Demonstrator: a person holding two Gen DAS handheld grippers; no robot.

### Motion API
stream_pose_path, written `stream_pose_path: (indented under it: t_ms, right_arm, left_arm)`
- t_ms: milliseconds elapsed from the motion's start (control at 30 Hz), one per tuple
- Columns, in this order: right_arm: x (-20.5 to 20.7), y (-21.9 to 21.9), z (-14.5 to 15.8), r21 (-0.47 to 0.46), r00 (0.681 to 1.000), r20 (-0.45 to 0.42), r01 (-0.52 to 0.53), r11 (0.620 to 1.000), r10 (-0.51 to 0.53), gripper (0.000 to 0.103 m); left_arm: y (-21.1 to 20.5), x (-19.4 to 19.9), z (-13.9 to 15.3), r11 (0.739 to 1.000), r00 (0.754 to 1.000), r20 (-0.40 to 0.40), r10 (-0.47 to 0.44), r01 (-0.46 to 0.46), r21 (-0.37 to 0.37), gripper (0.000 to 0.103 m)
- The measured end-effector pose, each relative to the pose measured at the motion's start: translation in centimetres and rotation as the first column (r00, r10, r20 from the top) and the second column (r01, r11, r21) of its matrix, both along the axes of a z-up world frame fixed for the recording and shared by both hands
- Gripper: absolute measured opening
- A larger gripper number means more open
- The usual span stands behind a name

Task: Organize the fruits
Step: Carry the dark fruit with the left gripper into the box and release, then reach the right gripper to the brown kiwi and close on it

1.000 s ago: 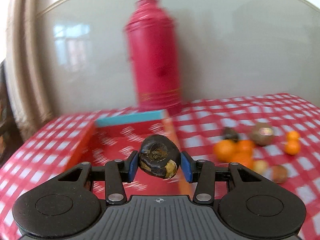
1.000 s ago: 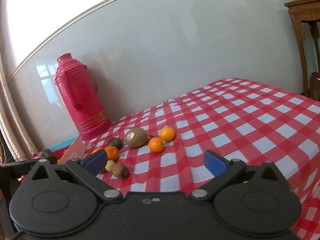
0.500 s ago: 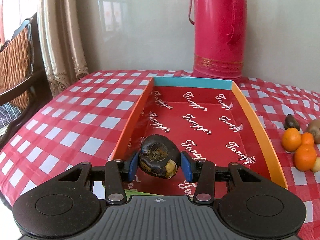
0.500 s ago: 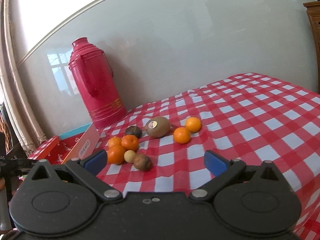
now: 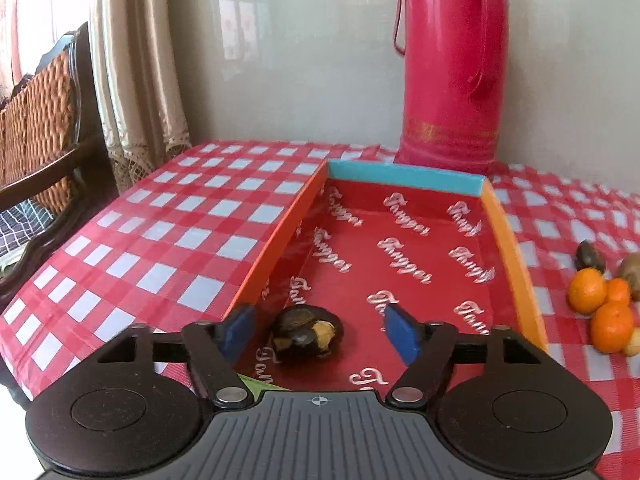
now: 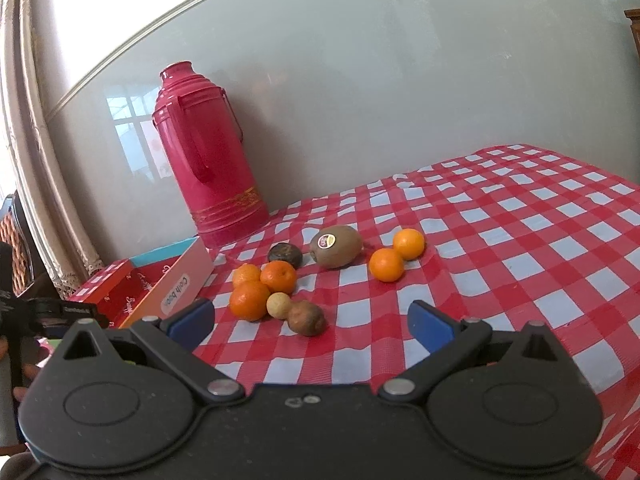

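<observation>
my left claw [image 5: 320,332] is opening, pads clear of the dark fruit [image 5: 307,337] lying between them in the red box [image 5: 404,240]; my right claw [image 6: 310,320] gapes empty.

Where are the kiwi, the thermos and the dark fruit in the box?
kiwi [image 6: 336,247], right wrist view, middle of its brown skin.
thermos [image 5: 452,80], left wrist view, middle of its red body.
dark fruit [image 5: 306,333], left wrist view, its top, on the box floor.
</observation>
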State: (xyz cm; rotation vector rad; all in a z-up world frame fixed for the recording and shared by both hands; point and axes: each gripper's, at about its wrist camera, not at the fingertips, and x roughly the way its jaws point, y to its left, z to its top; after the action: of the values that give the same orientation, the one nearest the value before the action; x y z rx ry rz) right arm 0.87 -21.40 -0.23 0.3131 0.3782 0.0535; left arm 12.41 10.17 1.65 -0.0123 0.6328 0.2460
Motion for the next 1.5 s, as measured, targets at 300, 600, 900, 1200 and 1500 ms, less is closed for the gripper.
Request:
stream_pose_path:
  t_ms: [300, 600, 900, 1200, 1500]
  right_arm:
    - [0.7, 0.4, -0.2, -0.018, 0.999, -0.034, -0.008, 1.000, 0.008, 0.098]
    - [2.4, 0.8, -0.2, -0.060, 0.996, -0.082, -0.034, 0.998, 0.029, 0.098]
    - [5.4, 2.9, -0.7, -0.206, 0.991, -0.115, -0.089, 0.974, 0.066, 0.098]
    - [7.2, 2.7, -1.3, -0.174, 0.987, -0.148, -0.094, 0.980, 0.068, 0.073]
    - [8.2, 3.0, -2.1, -0.171, 0.981, -0.182, -0.101, 0.980, 0.069, 0.046]
  left_arm:
    - [1.2, -4.9, 1.2, 0.999, 0.995, 0.101, 0.008, -0.004, -0.041, 0.103]
    - [2.7, -8.4, 0.6, 0.997, 0.984, 0.163, 0.068, -0.062, -0.040, 0.103]
    - [2.6, -9.6, 0.4, 0.996, 0.976, 0.199, 0.090, -0.090, -0.009, 0.103]
    - [3.7, -9.9, 0.3, 0.992, 0.972, 0.202, 0.124, -0.118, -0.042, 0.103]
    - [4.8, -10.1, 0.1, 0.987, 0.967, 0.202, 0.157, -0.149, -0.057, 0.103]
